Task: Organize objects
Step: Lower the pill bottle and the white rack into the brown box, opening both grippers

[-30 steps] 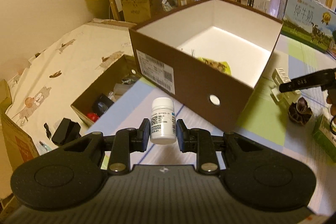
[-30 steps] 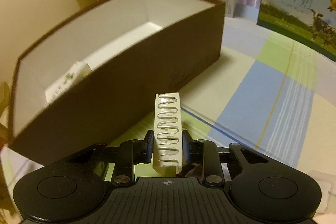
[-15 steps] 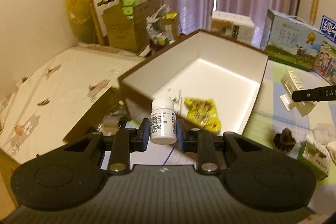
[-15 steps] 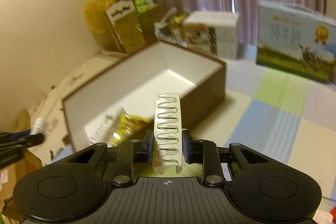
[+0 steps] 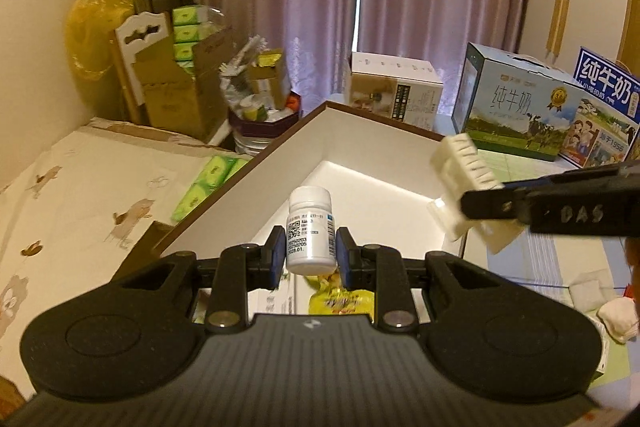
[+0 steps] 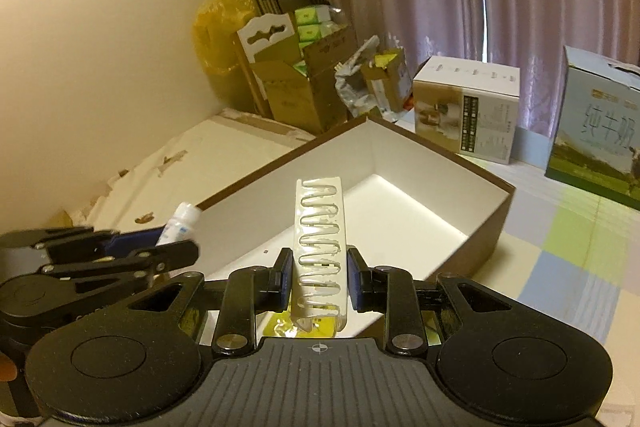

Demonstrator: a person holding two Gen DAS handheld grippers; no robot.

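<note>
My left gripper (image 5: 307,254) is shut on a small white pill bottle (image 5: 309,230) with a printed label, held upright above the near part of the brown box (image 5: 384,163) with the white inside. My right gripper (image 6: 318,277) is shut on a white plastic rack (image 6: 322,239) with a wavy slot, also over the box (image 6: 496,223). In the left wrist view the right gripper (image 5: 464,205) comes in from the right with the rack (image 5: 464,167). The right wrist view shows the left gripper (image 6: 176,243) and bottle (image 6: 180,223) at the left. A yellow packet (image 5: 340,301) lies in the box.
Milk cartons (image 5: 516,107) and a white carton (image 5: 396,89) stand behind the box on the checked cloth (image 6: 580,239). Cardboard boxes (image 5: 180,87), a yellow bag (image 5: 92,39) and green tissue packs (image 5: 208,183) crowd the far left. A white cloth lump (image 5: 618,319) lies at the right.
Both grippers have risen from beside the box's outer wall to above its open top, each still holding its object. The two grippers now show in each other's views.
</note>
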